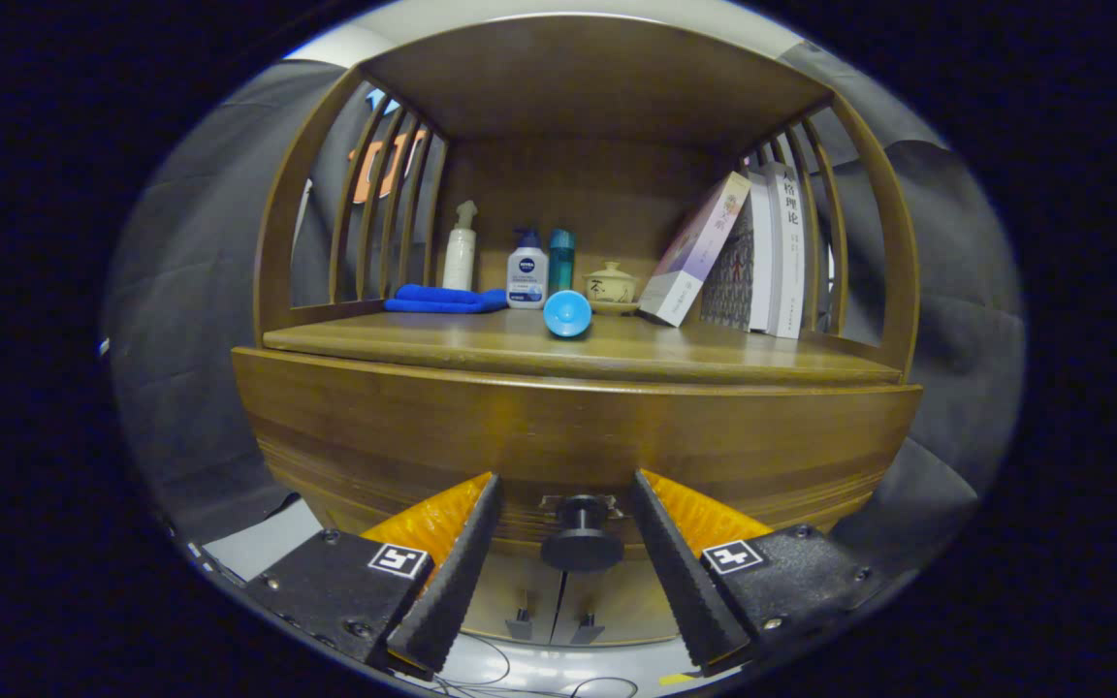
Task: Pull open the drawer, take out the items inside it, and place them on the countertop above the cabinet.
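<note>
A wooden cabinet fills the scene, its closed drawer front [568,436] running wide just ahead of my fingers. The drawer's dark round knob [582,546] sits between my two fingertips, with a gap on each side. My gripper [566,483] is open around the knob and touches nothing. Above the drawer lies the wooden countertop [481,344], under a slatted shelf frame. What is inside the drawer is hidden.
On the countertop stand a folded blue cloth [444,299], a white spray bottle [461,250], a white pump bottle [526,271], a teal bottle [561,257], a blue cup on its side [567,314], a lidded tea bowl [611,285] and leaning books [752,257]. Below are cabinet doors [558,606].
</note>
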{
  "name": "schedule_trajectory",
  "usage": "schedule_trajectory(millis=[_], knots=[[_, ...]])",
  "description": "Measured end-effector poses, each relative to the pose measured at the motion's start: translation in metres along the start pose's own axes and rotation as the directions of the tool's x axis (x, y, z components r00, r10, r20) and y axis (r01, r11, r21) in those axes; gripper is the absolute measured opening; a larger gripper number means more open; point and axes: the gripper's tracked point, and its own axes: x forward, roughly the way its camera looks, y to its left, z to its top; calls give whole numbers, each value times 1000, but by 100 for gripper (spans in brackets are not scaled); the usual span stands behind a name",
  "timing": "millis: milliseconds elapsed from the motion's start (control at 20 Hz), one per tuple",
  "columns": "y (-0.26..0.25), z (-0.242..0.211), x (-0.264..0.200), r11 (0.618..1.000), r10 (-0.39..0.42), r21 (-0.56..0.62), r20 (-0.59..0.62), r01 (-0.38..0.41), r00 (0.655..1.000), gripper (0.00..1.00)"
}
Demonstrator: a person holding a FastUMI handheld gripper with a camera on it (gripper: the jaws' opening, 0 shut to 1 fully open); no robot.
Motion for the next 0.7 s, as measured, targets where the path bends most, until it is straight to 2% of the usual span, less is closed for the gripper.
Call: schedule_trajectory(millis=[150, 300, 450, 700], knots=[[1, 1, 9, 1000, -10, 13, -9, 10, 1000, 89], [0, 2, 7, 999, -28, -26, 0, 28, 1000, 89], [5, 0, 4, 997, 13, -72, -27, -15, 1000, 89], [6, 31, -38, 994, 54, -94, 26, -52, 998, 89]])
